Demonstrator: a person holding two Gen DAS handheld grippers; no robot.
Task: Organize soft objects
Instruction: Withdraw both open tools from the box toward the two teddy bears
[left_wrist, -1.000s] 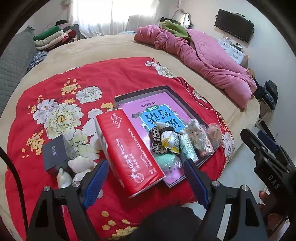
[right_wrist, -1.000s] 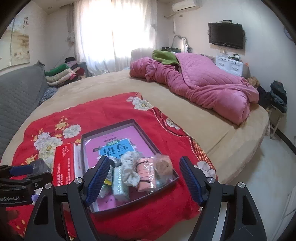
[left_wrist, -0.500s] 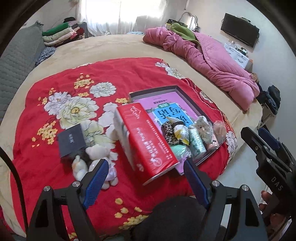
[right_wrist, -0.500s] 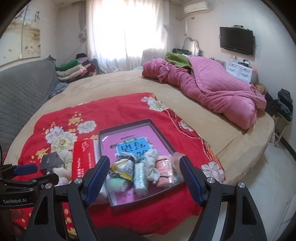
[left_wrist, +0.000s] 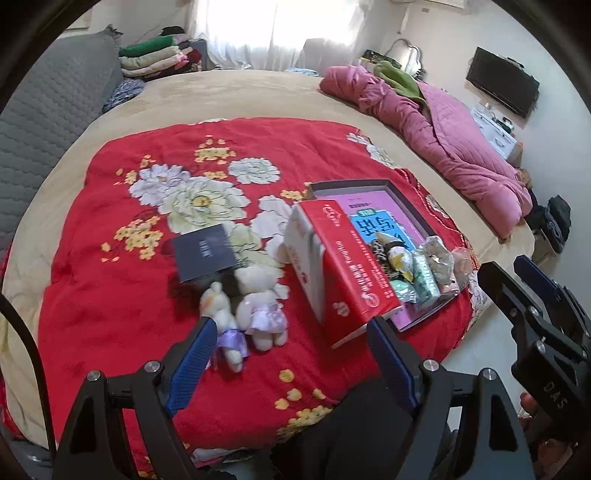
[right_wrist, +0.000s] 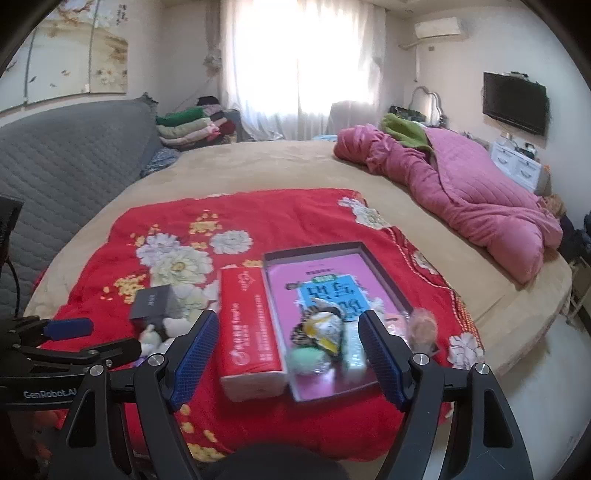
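Both grippers wide, empty: left gripper (left_wrist: 288, 354) nearest the bears (left_wrist: 245, 308); tissue box (left_wrist: 340, 269) just right might get snagged.

Blanket (left_wrist: 147, 302) spread on the bed (left_wrist: 240, 92), near its front edge. On the blanket, left to right: small box (left_wrist: 205, 253), 2 plush toys (left_wrist: 245, 310) just in front of it and touching each other, tissue pack (left_wrist: 340, 269), tray (left_wrist: 402, 199). Tissue pack leans against the tray's left side. Book (right_wrist: 325, 284) lies flat in the tray; a cluster of small soft items (left_wrist: 417, 266) sits on the book at the tray's near end. Quilt (left_wrist: 443, 147) heaped on the bed's right side, behind the tray. Folded clothes (left_wrist: 159, 55) stacked at the far left.
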